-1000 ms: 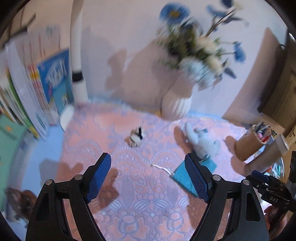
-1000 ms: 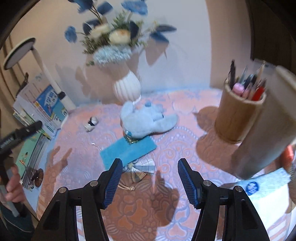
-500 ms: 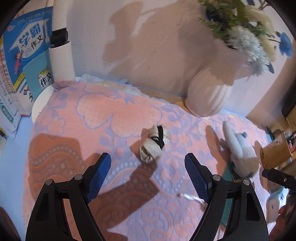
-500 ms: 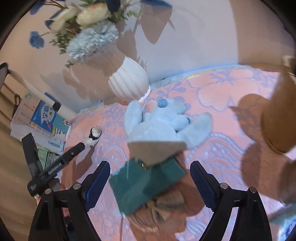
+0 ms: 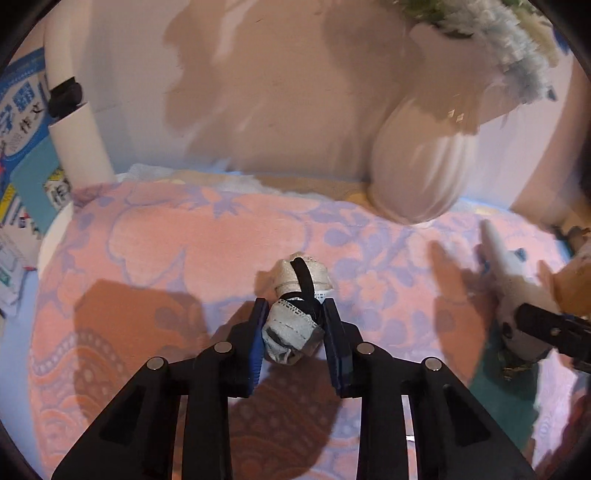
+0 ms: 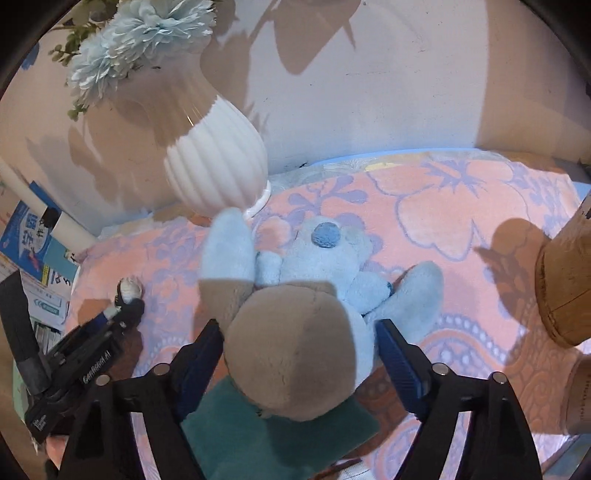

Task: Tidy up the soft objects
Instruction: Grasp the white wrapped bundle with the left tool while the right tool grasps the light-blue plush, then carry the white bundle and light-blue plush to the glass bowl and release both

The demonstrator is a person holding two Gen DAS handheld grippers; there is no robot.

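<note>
Pale wall (image 6: 369, 92) across upper frame, warm light, cast shadows. Surface under pink-and-lilac patterned cloth (image 5: 184, 240). White ribbed vase (image 6: 218, 166) upper left; books (image 5: 26, 147) at left edge.

Home setting, likely study desk against wall. Surface covered by pink floral cloth (image 6: 461, 221). White ribbed vase (image 6: 218, 166) with artificial blue flowers (image 6: 144, 26) upper left of right wrist view. Children's workbooks (image 5: 22, 122) at far left, white lamp post (image 5: 79, 140) beside. Wooden pen holder (image 6: 569, 280) right edge. Plush toy (image 6: 306, 291) centre.
</note>
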